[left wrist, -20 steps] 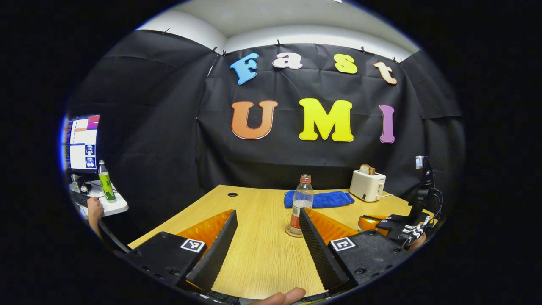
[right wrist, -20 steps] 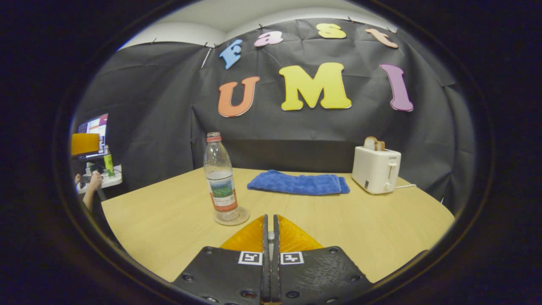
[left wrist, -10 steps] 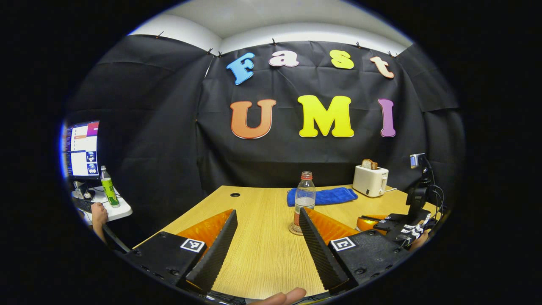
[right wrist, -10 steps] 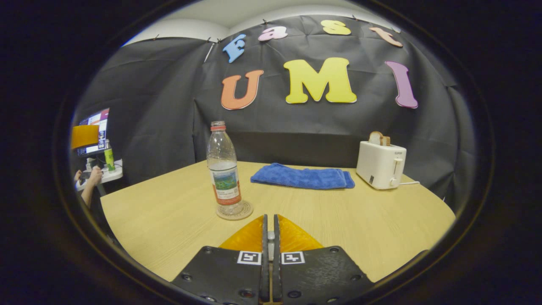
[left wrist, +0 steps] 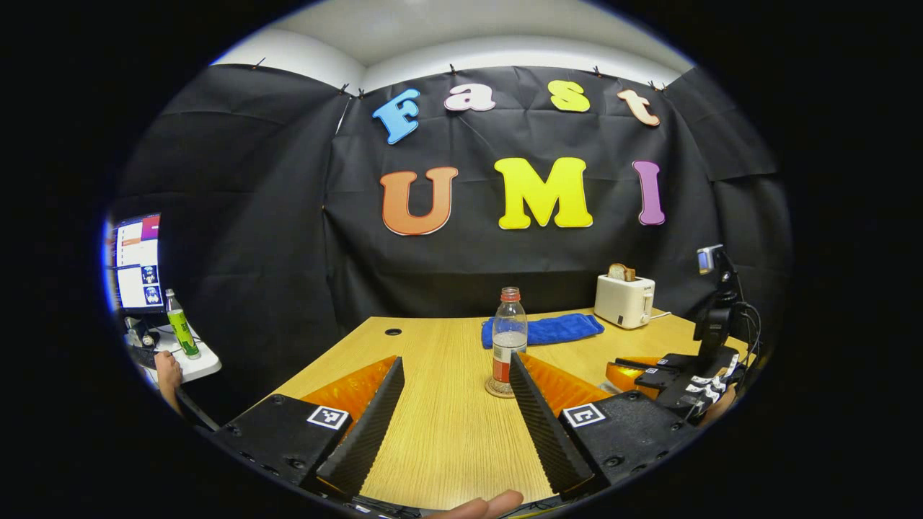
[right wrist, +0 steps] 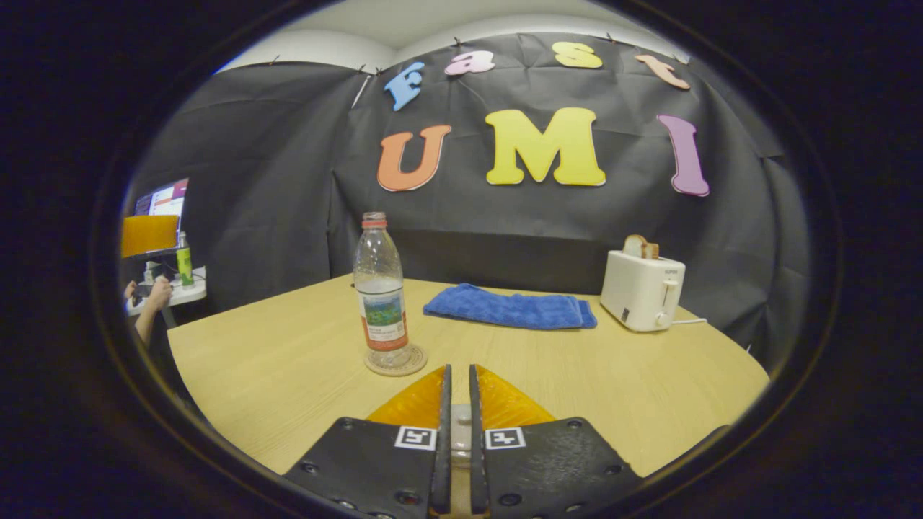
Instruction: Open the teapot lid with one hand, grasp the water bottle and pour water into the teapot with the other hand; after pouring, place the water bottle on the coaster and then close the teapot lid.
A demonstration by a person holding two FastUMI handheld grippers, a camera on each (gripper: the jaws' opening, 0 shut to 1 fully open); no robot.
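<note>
1. The water bottle [right wrist: 380, 292] stands upright on a round coaster [right wrist: 395, 362], near the middle of the wooden surface [right wrist: 613, 382]; its red cap is on.
2. The left gripper [left wrist: 454, 375] has its jaws spread wide with nothing between them; it is held short of the bottle.
3. The right gripper [right wrist: 456, 382] has its jaws nearly pressed together, a narrow gap remaining; a small pale part sits between them lower down, identity unclear.
4. A folded blue towel [right wrist: 510, 308] lies behind the bottle; a white toaster [right wrist: 642, 291] with bread stands to its right.
5. In the left gripper view, the right gripper [left wrist: 627, 373] is at the right edge.
</note>
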